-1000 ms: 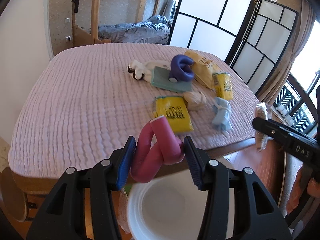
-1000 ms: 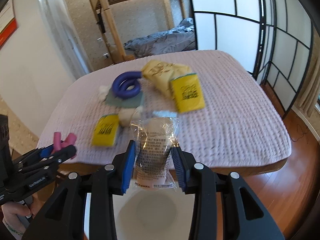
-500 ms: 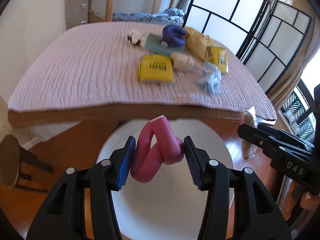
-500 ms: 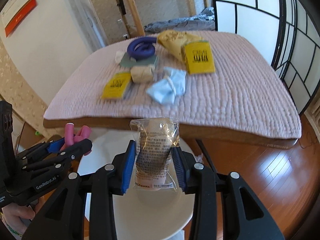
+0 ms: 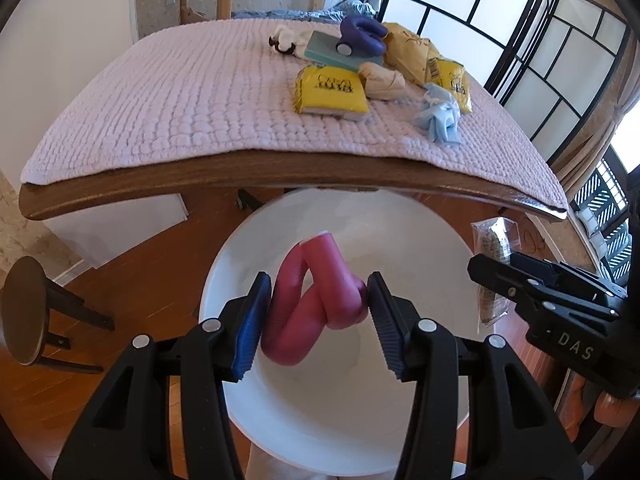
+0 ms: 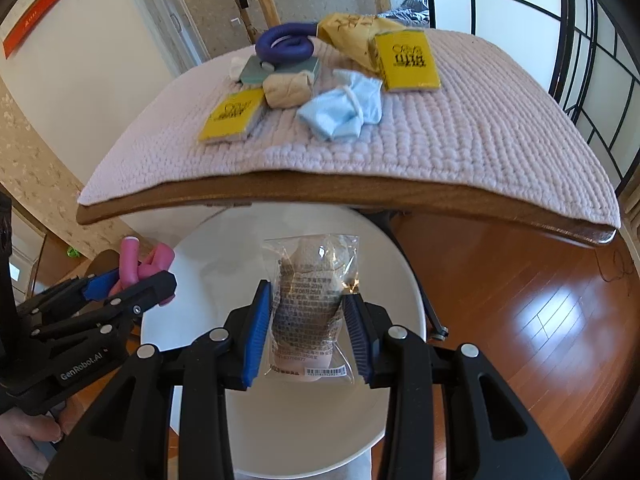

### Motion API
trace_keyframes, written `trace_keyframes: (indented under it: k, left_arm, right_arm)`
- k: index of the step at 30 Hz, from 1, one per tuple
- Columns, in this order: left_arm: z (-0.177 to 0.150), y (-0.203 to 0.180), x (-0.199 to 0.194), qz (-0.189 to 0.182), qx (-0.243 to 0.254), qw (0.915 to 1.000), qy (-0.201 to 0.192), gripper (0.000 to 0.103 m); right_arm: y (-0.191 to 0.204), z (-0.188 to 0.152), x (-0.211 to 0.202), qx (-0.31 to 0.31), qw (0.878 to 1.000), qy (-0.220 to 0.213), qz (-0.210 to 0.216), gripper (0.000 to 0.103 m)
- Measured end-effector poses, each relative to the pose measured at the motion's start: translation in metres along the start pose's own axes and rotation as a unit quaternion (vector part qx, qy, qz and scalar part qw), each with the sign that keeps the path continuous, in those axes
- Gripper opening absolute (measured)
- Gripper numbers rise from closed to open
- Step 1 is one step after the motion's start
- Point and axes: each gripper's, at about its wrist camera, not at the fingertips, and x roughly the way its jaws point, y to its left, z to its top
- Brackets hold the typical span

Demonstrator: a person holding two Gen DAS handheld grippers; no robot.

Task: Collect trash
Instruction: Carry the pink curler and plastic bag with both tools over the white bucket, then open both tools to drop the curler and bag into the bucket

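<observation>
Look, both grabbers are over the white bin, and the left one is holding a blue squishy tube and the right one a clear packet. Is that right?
Almost. The tube in the left gripper is pink, not blue, as the left wrist view shows. The rest holds: the right gripper holds the clear packet, both over the white bin.

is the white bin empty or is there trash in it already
Empty as far as visible: the white bin shows bare floor and walls. The pink foam roller and clear packet are held above it, hiding part.

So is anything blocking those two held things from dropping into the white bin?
Nothing visible. The pink foam twist in the left gripper and the clear packet in the right gripper both hang over the open white bin, with only its bare inside below them.
</observation>
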Motion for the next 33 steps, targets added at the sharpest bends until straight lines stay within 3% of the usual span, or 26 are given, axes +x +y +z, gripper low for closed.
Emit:
trace_keyframes:
  k: [29, 33]
  left_arm:
    - [-0.005, 0.003, 0.030, -0.002, 0.023, 0.9989, 0.040, 0.051]
    - [-0.004, 0.000, 0.029, -0.003, 0.021, 0.9991, 0.037, 0.061]
  right_arm:
    - [0.005, -0.005, 0.041, 0.008, 0.999, 0.044, -0.010, 0.038]
    - [0.006, -0.009, 0.039, 0.009, 0.999, 0.038, -0.017, 0.044]
